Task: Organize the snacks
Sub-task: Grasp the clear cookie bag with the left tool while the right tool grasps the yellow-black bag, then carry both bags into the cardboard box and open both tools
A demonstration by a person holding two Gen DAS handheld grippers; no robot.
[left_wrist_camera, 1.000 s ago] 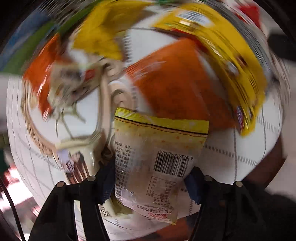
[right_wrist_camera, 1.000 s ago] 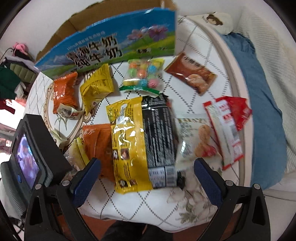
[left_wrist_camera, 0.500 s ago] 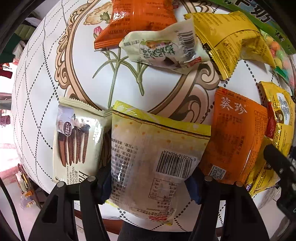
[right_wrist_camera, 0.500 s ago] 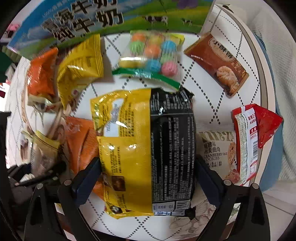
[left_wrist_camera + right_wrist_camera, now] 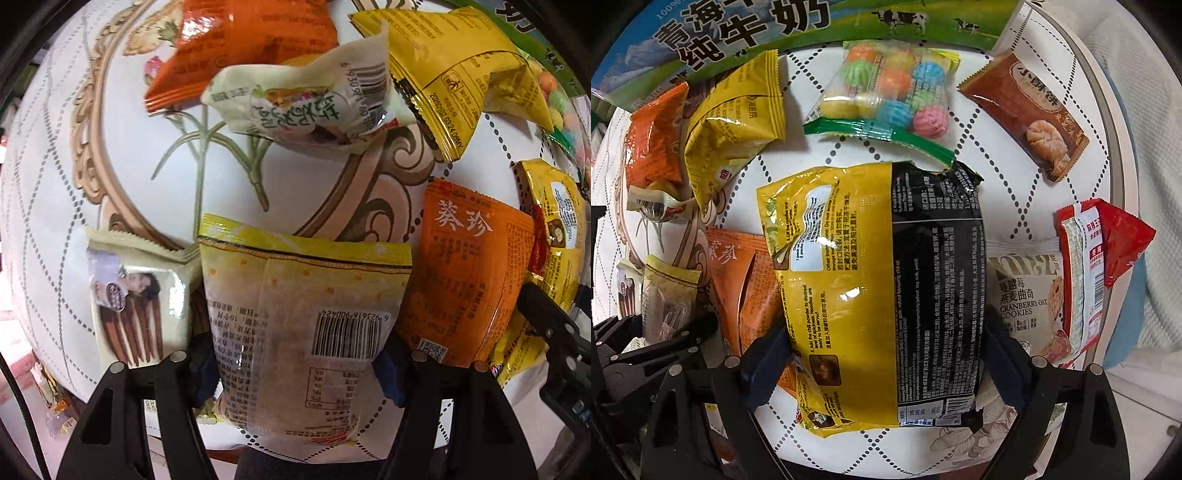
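**Both grippers clamping snack packs over the table**

The left gripper is pinching a pale yellow-topped packet, barcode side facing the camera, its blue pads pressing in on both edges. Just to its left a cream biscuit-stick pack is lying on the patterned tablecloth; to its right an orange sachet is resting flat.

The right gripper is closing on a large yellow-and-black noodle bag; the pads appear to be touching its sides, though the bag hides the contact. Beyond it a bag of coloured candies is lying near a blue milk carton box, with a brown pastry pack and a cranberry oat cookie pack to the right.
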